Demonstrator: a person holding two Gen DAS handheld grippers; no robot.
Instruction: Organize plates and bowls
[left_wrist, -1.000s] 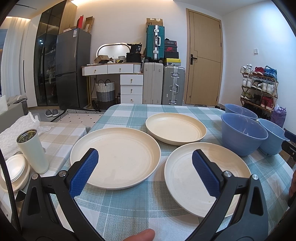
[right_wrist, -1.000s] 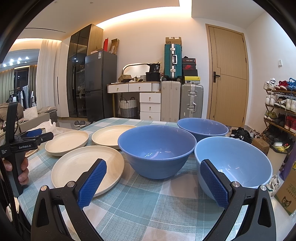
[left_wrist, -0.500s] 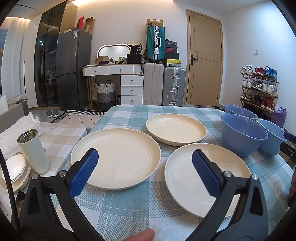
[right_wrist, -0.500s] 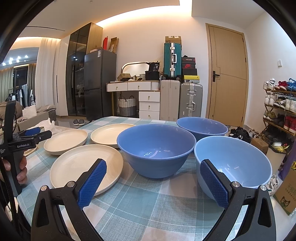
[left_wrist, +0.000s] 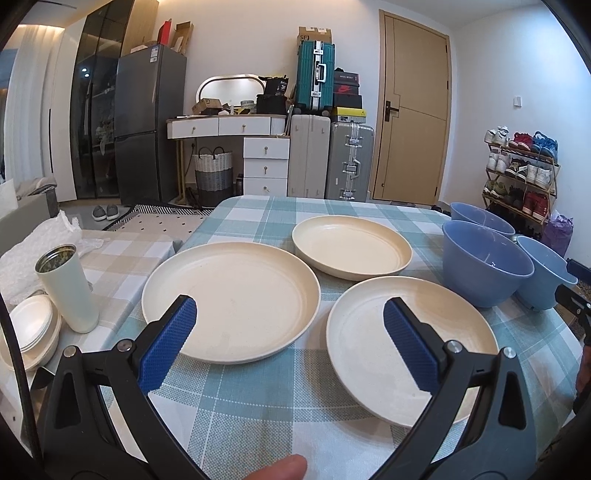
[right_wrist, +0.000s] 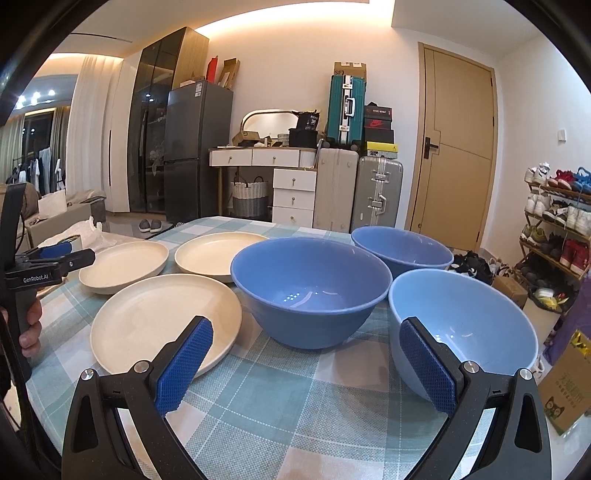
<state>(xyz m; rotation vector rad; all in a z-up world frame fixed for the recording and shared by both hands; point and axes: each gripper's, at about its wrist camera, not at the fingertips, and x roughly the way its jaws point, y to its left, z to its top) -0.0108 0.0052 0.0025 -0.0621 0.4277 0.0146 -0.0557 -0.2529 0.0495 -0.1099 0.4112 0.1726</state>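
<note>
Three cream plates lie on the checked tablecloth: a left plate (left_wrist: 236, 295), a far plate (left_wrist: 351, 245) and a near right plate (left_wrist: 373, 336). Three blue bowls stand to their right: a middle bowl (right_wrist: 310, 284), a far bowl (right_wrist: 402, 249) and a lighter near bowl (right_wrist: 465, 325). My left gripper (left_wrist: 290, 343) is open and empty, hovering just before the left and near right plates. My right gripper (right_wrist: 304, 363) is open and empty, in front of the middle bowl and the lighter bowl. The left gripper also shows in the right wrist view (right_wrist: 51, 258).
A pale tumbler (left_wrist: 68, 288) and stacked white dishes (left_wrist: 31, 328) sit on a side table at the left. The table's right edge runs just past the bowls, with a shoe rack (left_wrist: 521, 173) beyond. A cardboard box (right_wrist: 569, 380) stands on the floor at right.
Both views have shifted only slightly; the right gripper has edged a little toward the bowls. Both grippers stay open and empty.
</note>
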